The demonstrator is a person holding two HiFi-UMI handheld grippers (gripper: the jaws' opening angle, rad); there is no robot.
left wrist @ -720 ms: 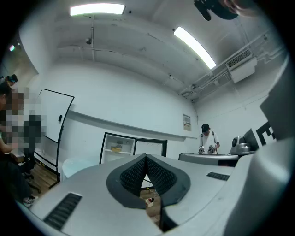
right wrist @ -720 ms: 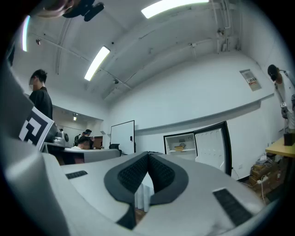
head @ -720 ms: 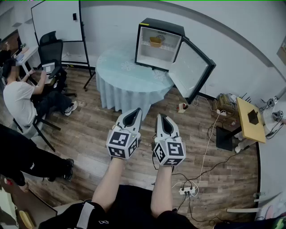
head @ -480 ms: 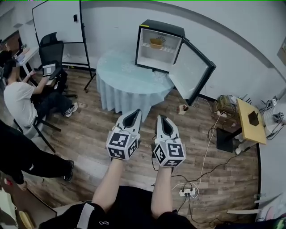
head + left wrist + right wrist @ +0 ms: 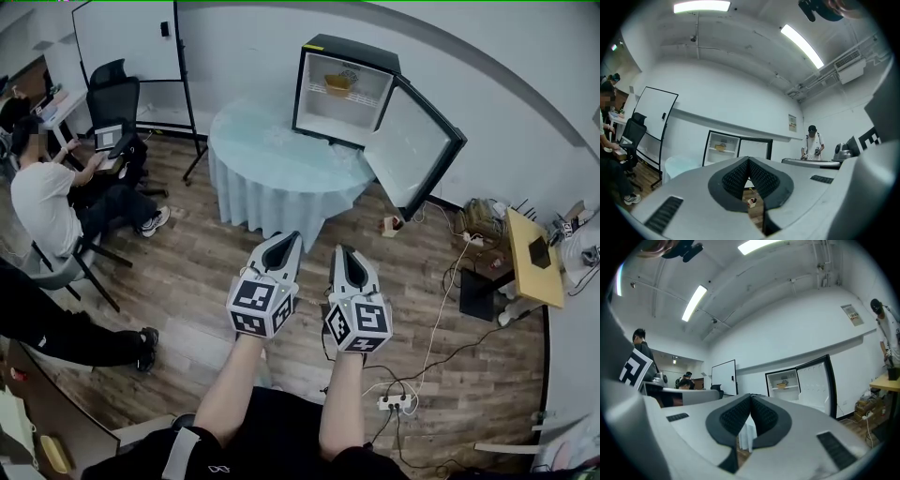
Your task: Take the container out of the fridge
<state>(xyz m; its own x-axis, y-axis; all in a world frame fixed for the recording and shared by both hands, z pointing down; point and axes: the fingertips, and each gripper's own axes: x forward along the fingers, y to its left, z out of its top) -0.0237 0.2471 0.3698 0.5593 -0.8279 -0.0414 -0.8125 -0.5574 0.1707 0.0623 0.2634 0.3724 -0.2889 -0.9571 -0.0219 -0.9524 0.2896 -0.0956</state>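
Container (image 5: 338,82): yellow, on your open mini fridge's (image 5: 354,50) upper shelf.
Left gripper (image 5: 291,235): clenched, empty.
Right gripper (image 5: 338,249): clenched, empty, well apart from it.

Container (image 5: 338,82) inside fridge (image 5: 352,49), which stands on the table (image 5: 270,161).

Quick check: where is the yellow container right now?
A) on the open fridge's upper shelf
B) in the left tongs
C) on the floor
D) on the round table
A: the yellow container sits on the upper shelf of the fridge; the left tongs and right tongs are shut and empty.
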